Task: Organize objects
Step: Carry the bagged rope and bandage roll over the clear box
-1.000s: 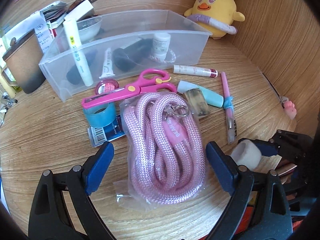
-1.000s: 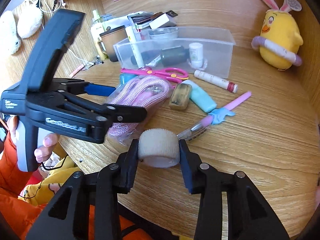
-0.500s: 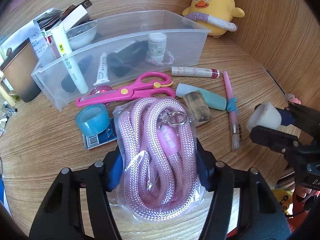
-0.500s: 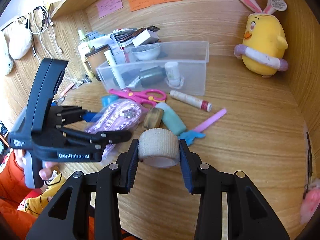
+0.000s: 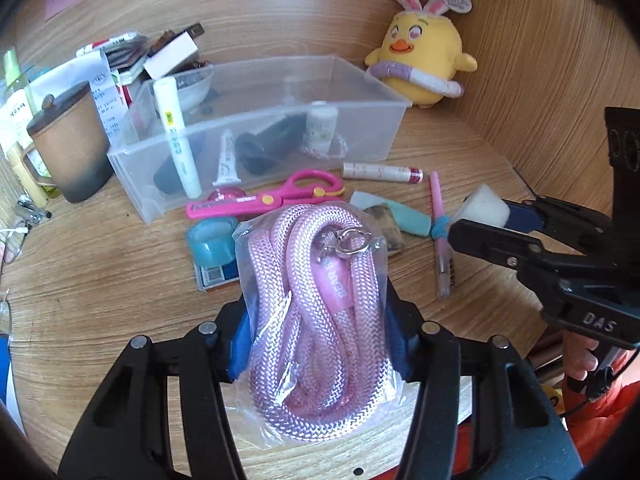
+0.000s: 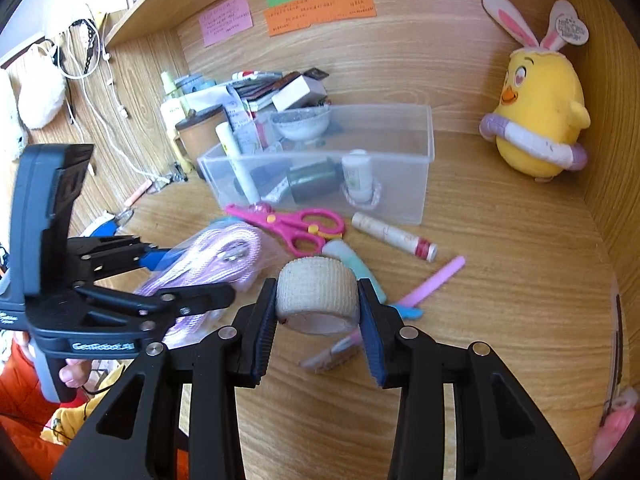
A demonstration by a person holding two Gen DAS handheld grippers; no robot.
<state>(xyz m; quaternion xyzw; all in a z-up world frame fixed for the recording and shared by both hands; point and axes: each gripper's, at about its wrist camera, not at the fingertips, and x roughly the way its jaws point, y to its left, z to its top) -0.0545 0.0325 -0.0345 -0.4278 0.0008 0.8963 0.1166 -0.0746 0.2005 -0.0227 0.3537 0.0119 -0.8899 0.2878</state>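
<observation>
My left gripper [image 5: 318, 344] is shut on a bagged pink rope [image 5: 320, 312] and holds it above the desk; it also shows in the right wrist view [image 6: 216, 256]. My right gripper [image 6: 316, 316] is shut on a beige bandage roll [image 6: 316, 296], lifted above the desk; the roll also shows in the left wrist view [image 5: 486, 212]. A clear plastic bin [image 5: 360, 80] with several small items stands behind, also seen in the right wrist view [image 6: 424, 184].
On the desk lie pink scissors [image 5: 264, 200], a blue tape roll [image 5: 212, 240], a lip tube [image 5: 380, 172], a teal tube [image 5: 412, 220] and a pink pen [image 5: 438, 208]. A yellow plush chick [image 6: 536, 128] sits at the back right. A brown cup [image 5: 72, 148] stands left.
My left gripper closed on the bagged rope and lifted it off the desk. My right gripper rose with the bandage roll and moved back from the desk.
</observation>
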